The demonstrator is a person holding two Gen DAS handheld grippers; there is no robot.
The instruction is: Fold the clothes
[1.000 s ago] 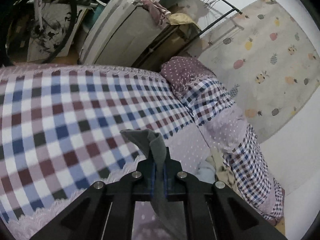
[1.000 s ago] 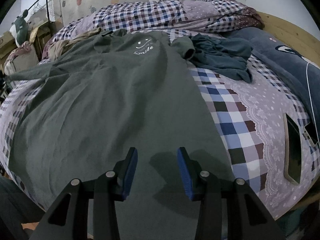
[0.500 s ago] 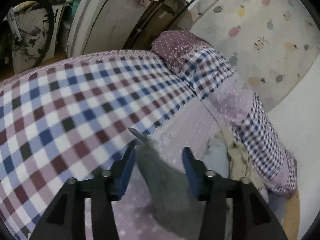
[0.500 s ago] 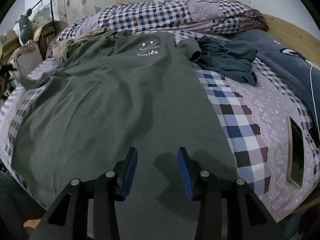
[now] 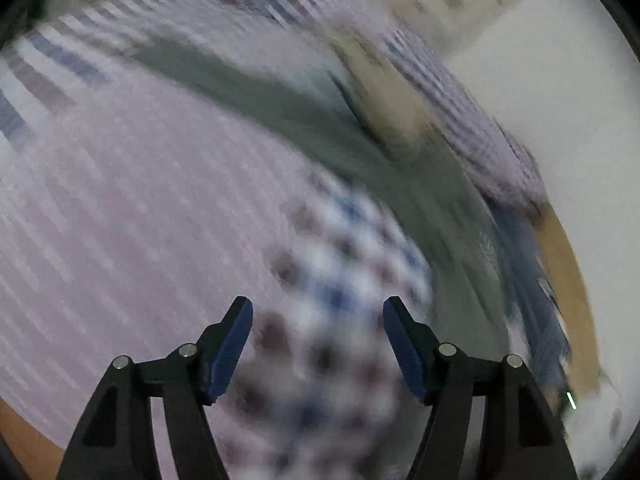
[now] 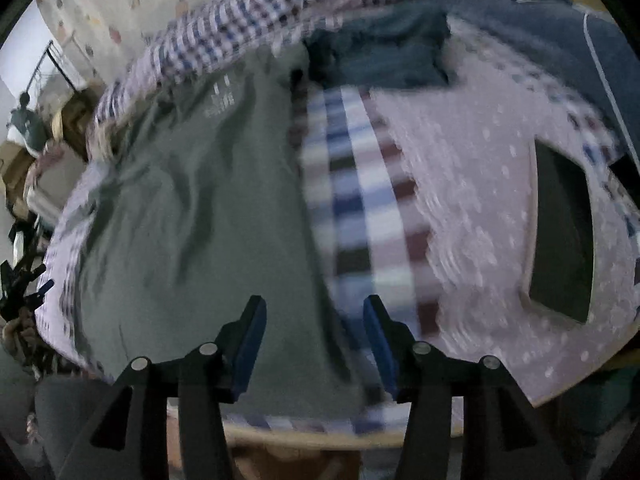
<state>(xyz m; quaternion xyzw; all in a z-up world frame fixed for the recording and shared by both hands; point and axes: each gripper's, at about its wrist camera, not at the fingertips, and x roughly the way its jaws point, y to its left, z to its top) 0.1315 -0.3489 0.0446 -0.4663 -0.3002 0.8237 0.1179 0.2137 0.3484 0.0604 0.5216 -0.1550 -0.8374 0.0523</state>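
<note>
Both claws stand wide and empty; the left gripper (image 5: pixel 318 344) has let go the sleeve it pinched a second ago; the grey T-shirt (image 6: pixel 192 216) lies spread at left-centre of the right view on the bed (image 6: pixel 472 208), unfolded; the right gripper (image 6: pixel 314 344) hovers over its lower hem, so folding lies ahead.

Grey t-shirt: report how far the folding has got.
Done: the grey t-shirt lies spread flat on the bed, print up. In hand: nothing; the left gripper and right gripper both have open, empty jaws. Left: every fold, plus the dark garment bunched beside it.
</note>
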